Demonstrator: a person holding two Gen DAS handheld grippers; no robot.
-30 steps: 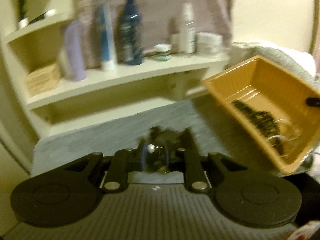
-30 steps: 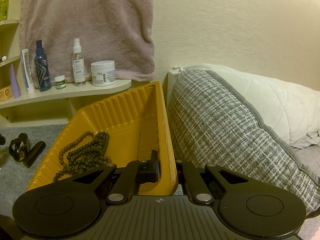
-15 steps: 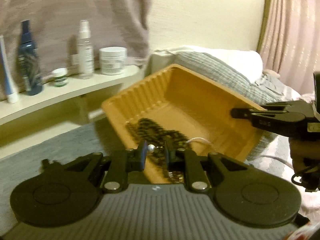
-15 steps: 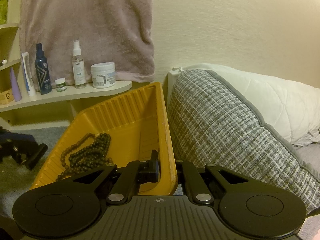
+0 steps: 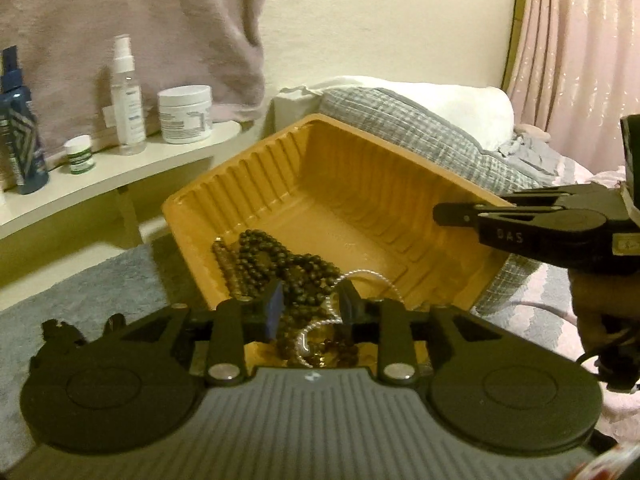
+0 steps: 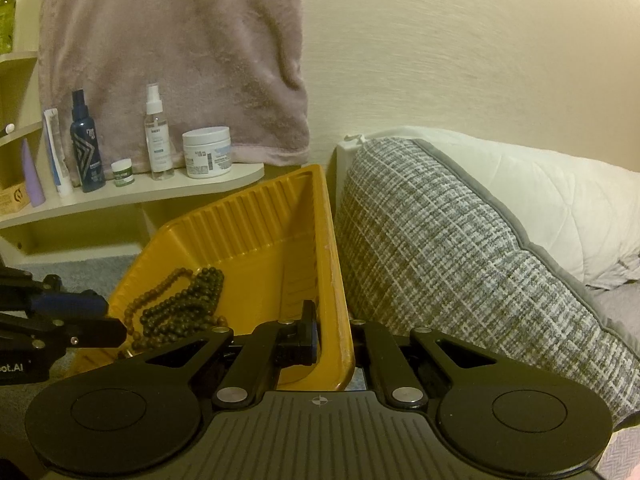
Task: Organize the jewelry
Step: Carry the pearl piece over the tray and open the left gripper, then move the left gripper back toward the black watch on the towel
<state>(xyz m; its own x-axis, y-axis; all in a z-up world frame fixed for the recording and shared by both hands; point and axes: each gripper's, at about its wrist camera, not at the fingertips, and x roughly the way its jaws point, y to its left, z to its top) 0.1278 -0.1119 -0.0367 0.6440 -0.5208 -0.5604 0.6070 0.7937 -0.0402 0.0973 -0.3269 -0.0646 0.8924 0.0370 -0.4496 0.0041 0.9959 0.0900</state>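
while the left gripper [image 5: 310,308] hangs over the near end of the yellow tray [image 5: 256,176], its jaws are opening with nothing pinched between the pads; a thin silvery chain [image 5: 362,276] lies looped in the tray just below and past them, so that piece looks delivered. beside it a heap of dark bead necklaces [image 5: 276,256] already rests on the tray floor, against the lower, near-left wall. the far half of the tray is bare. the right gripper [image 6: 334,336] is clamped on the tray's side wall and holds it tilted, one edge against the checked pillow [image 6: 460,260]. my guess is that the sorting is well along: at least two kinds of jewelry are in. on the grey mat [image 5: 80,280] to the left some small dark shapes show just past the left gripper's body, too blurred to name, so i cannot tell whether more pieces wait there.

the left view alone shows the chain and the pink curtain [image 5: 580,60] far right. it also sees the right gripper from the side. the right view alone shows how its pad bites the tray wall, the whole pillow, and more of the shelf [image 6: 132,196] with its bottles under the hanging towel [image 6: 172,52].
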